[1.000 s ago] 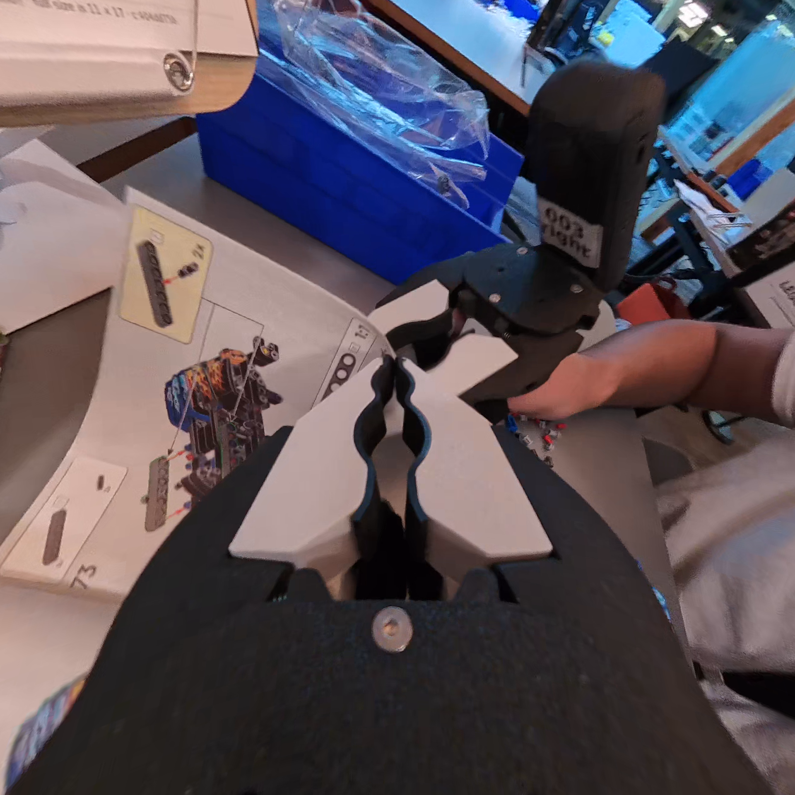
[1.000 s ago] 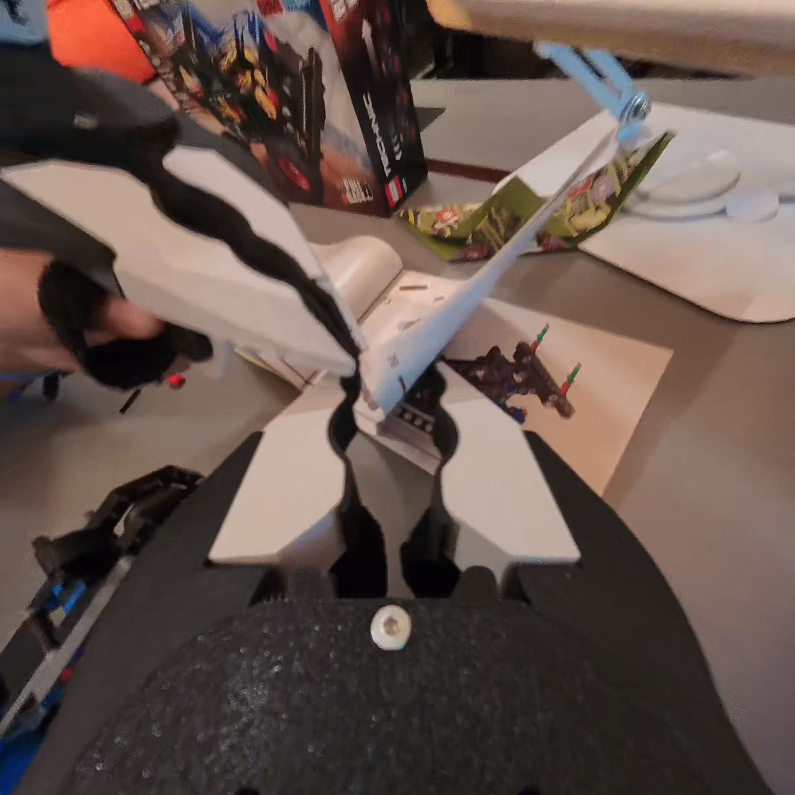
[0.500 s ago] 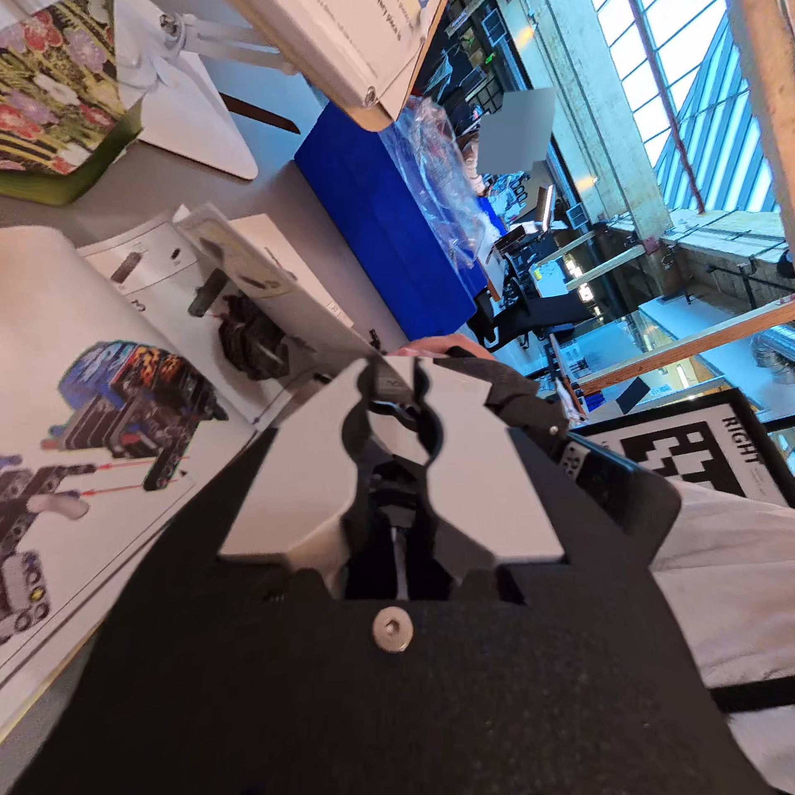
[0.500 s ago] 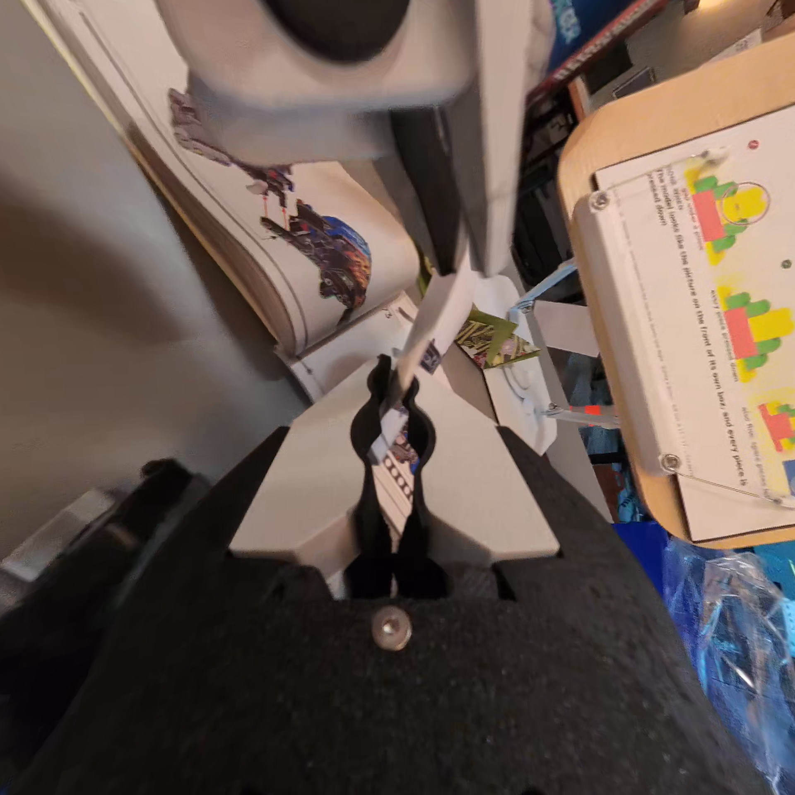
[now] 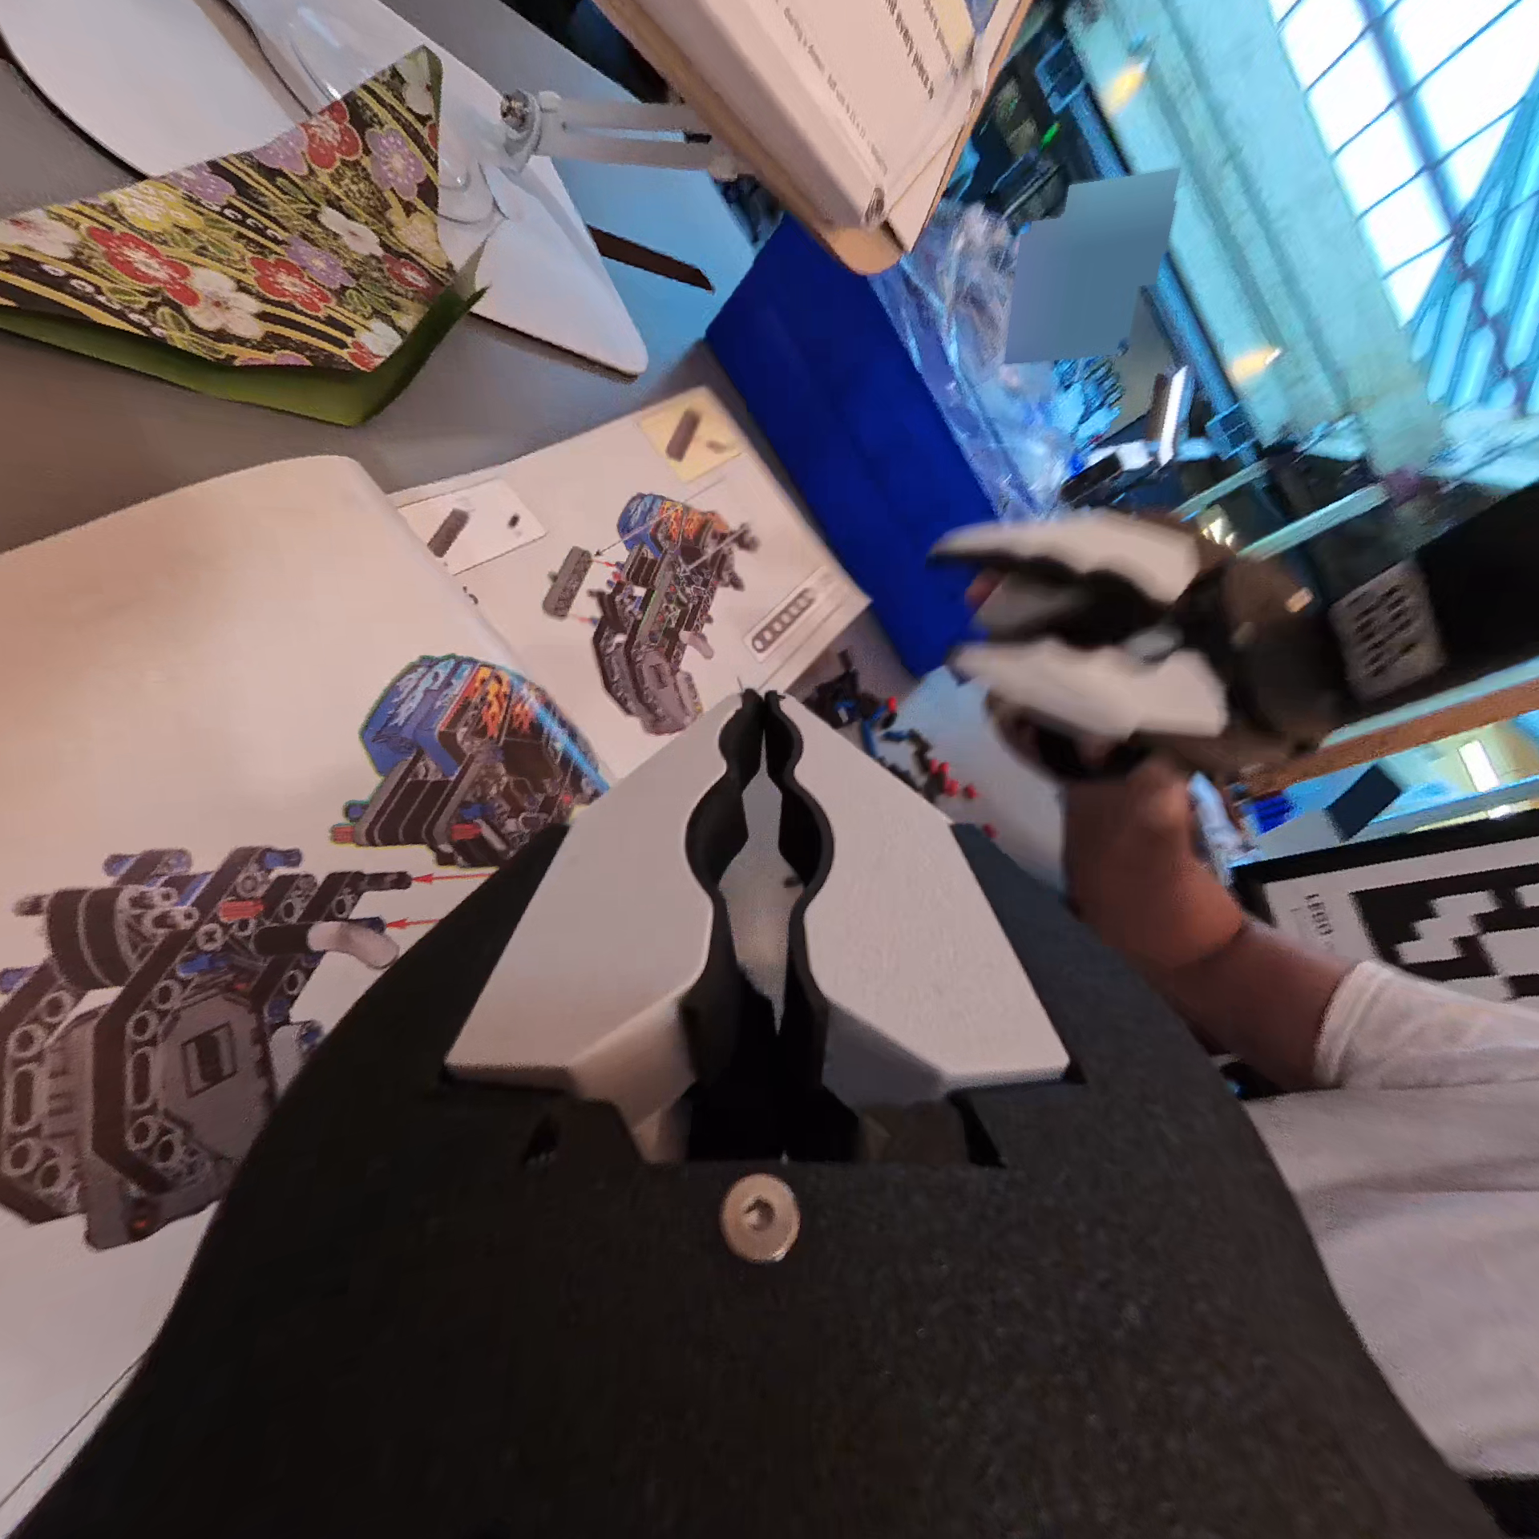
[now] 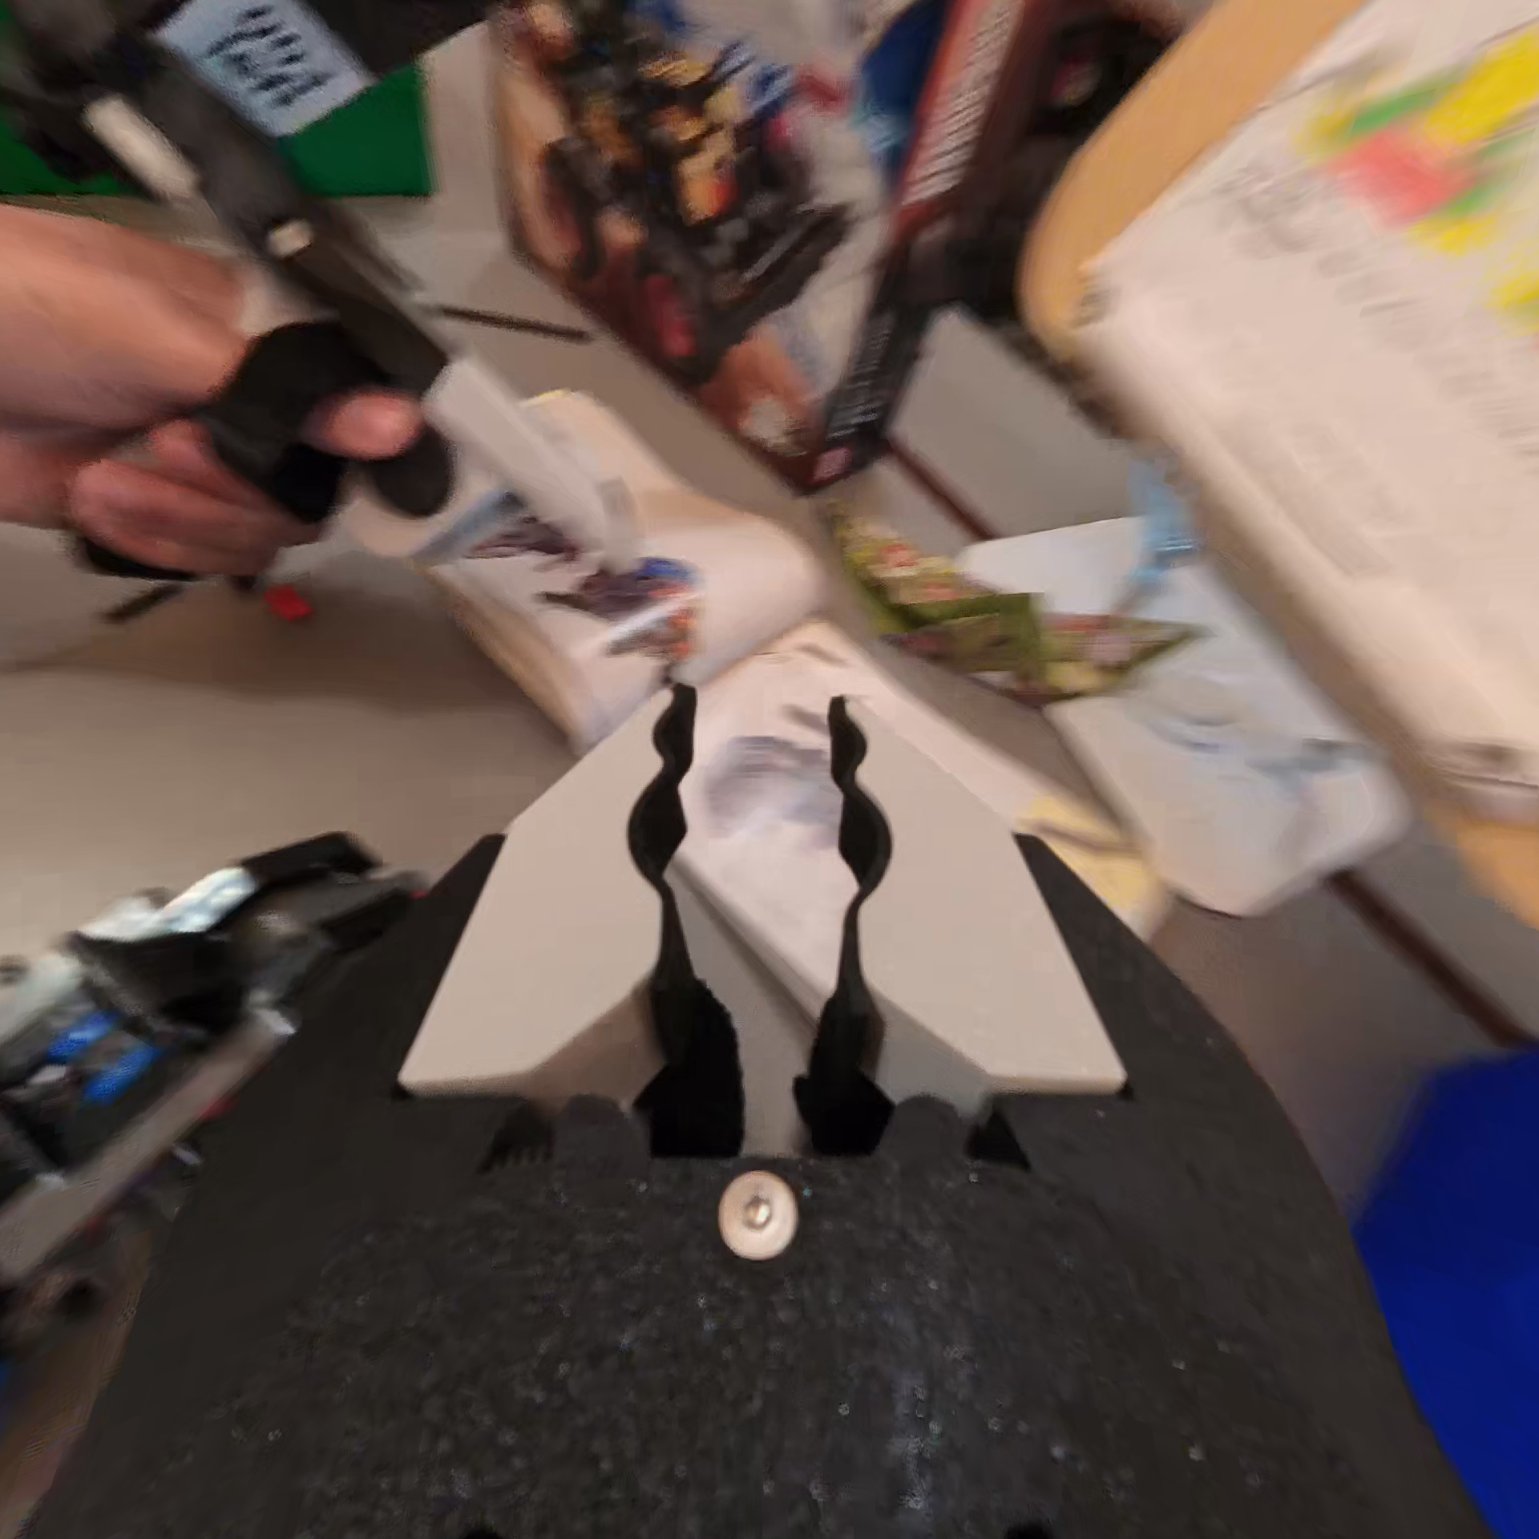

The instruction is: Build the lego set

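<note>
The open instruction booklet (image 5: 250, 666) lies on the grey table, its pages showing pictures of the model; it also shows blurred in the right wrist view (image 6: 633, 541). My left gripper (image 5: 764, 701) is shut and empty, its tips over the booklet's right edge. My right gripper (image 6: 759, 704) is open and empty above the booklet's right page; it shows blurred in the left wrist view (image 5: 1083, 633). The partly built black and blue lego model (image 6: 166, 958) lies at the lower left of the right wrist view. Loose small lego pieces (image 5: 899, 749) lie past the booklet.
A blue bin (image 5: 833, 433) stands behind the booklet. A floral folded paper (image 5: 233, 250) and a white stand base (image 5: 541, 275) lie at the back. A board with a printed sheet (image 6: 1332, 333) hangs overhead. The lego box (image 6: 708, 208) stands at the back. Tip to tip, the grippers are about 7 cm apart.
My right gripper was shut on a booklet page half a second ago; it has let go and opened, and the page now lies flat. Both grippers have swung around.
</note>
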`<state>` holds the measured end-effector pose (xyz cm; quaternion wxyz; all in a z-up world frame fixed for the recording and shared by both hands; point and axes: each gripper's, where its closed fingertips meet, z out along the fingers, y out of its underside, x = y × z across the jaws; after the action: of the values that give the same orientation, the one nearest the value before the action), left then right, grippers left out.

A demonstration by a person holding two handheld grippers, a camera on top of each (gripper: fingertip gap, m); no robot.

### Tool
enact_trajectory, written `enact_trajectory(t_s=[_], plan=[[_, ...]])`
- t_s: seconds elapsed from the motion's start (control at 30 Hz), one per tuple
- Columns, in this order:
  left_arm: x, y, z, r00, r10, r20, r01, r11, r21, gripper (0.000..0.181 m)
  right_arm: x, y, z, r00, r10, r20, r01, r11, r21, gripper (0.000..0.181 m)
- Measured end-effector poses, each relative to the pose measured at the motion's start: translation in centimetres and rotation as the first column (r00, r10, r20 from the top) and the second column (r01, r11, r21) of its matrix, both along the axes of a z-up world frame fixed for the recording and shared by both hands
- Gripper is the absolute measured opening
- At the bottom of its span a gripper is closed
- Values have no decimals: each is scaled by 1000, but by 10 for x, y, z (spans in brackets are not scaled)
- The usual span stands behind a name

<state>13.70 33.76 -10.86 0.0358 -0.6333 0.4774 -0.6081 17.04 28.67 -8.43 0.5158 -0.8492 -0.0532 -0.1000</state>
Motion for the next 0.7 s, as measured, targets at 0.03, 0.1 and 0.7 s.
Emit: enact_trajectory(t_s=[0.03,0.1,0.7], plan=[[-2,-3,-4,1000,-16,-7,16,998,55,0,19,-11,12,998,-52,29,52,999,18,31],[-6,-18,-12,994,-102,-27,105,976,191,0,44,-31,11,994,-104,-28,103,994,-38,35],[106,-138,-64,822,-510,-255,481,382,789,27,59,-128,-58,945,-317,83,326,887,-326,33]])
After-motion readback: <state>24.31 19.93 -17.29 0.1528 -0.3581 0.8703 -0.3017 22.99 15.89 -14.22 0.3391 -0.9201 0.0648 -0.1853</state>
